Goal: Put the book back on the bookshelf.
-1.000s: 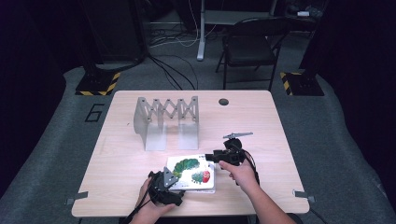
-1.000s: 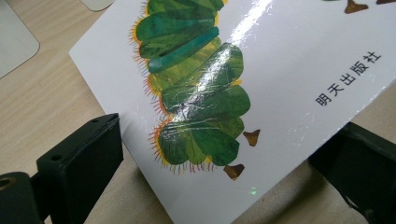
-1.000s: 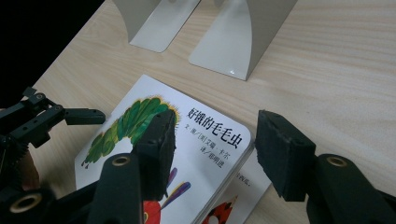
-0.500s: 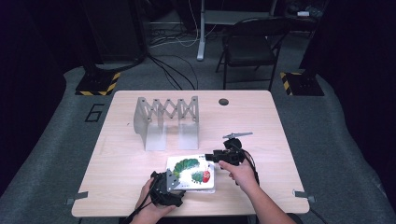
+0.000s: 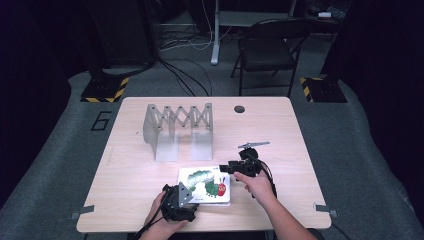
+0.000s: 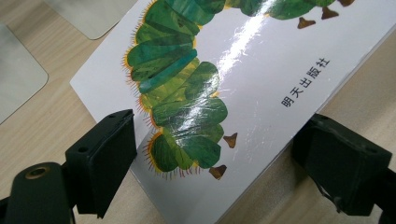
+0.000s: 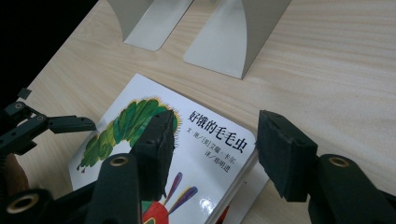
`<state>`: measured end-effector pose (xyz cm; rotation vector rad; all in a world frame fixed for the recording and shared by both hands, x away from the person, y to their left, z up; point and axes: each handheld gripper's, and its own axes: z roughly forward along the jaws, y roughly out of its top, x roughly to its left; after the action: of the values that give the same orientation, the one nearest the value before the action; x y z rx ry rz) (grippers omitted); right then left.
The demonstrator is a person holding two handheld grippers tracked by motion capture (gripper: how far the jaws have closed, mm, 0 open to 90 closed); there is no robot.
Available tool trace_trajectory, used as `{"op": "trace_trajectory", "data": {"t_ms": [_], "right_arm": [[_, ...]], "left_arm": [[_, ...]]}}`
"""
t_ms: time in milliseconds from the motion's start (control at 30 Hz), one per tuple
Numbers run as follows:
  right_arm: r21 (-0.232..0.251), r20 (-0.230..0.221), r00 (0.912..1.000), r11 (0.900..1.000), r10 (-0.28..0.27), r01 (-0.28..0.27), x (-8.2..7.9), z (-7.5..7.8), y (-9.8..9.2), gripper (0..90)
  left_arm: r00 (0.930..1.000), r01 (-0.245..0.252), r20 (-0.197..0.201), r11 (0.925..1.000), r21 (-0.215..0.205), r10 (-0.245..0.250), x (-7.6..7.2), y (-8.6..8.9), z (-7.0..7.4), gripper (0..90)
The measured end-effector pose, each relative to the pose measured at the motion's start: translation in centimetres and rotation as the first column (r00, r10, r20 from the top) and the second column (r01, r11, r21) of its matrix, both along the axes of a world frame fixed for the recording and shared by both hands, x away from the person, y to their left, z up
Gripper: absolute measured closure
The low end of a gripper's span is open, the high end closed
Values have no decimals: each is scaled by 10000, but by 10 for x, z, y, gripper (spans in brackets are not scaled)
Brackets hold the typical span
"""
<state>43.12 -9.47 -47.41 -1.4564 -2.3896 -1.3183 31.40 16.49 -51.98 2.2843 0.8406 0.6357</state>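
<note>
A white picture book (image 5: 205,184) with a green caterpillar on its cover lies flat on the table's near side. In the high view my left gripper (image 5: 186,193) sits at its near left corner and my right gripper (image 5: 223,168) at its far right corner. In the left gripper view that corner of the book (image 6: 224,93) lies between the jaws of the left gripper (image 6: 219,126), which have just been closing. The right gripper (image 7: 217,119) straddles the book (image 7: 154,135): one pad is over the cover, the other is off the edge, and the jaws have just been opening.
A grey folding book rack (image 5: 177,129) with upright metal plates (image 7: 233,32) stands behind the book on the wooden table (image 5: 130,170). A round cable hole (image 5: 239,109) sits at the back right. A folding chair (image 5: 267,50) stands beyond the table.
</note>
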Motion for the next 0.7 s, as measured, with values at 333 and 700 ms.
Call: {"op": "trace_trajectory", "data": {"t_ms": [333, 700], "right_arm": [[-213, -61, 9992, 9990, -399, 397, 4, 3, -6, 387], [-482, -818, 9959, 9982, -388, 349, 29, 4, 2, 365]], "left_arm": [[9989, -444, 167, 9987, -230, 448, -2, -5, -2, 139], [9983, -516, 260, 9984, -235, 522, -2, -5, -3, 139]]}}
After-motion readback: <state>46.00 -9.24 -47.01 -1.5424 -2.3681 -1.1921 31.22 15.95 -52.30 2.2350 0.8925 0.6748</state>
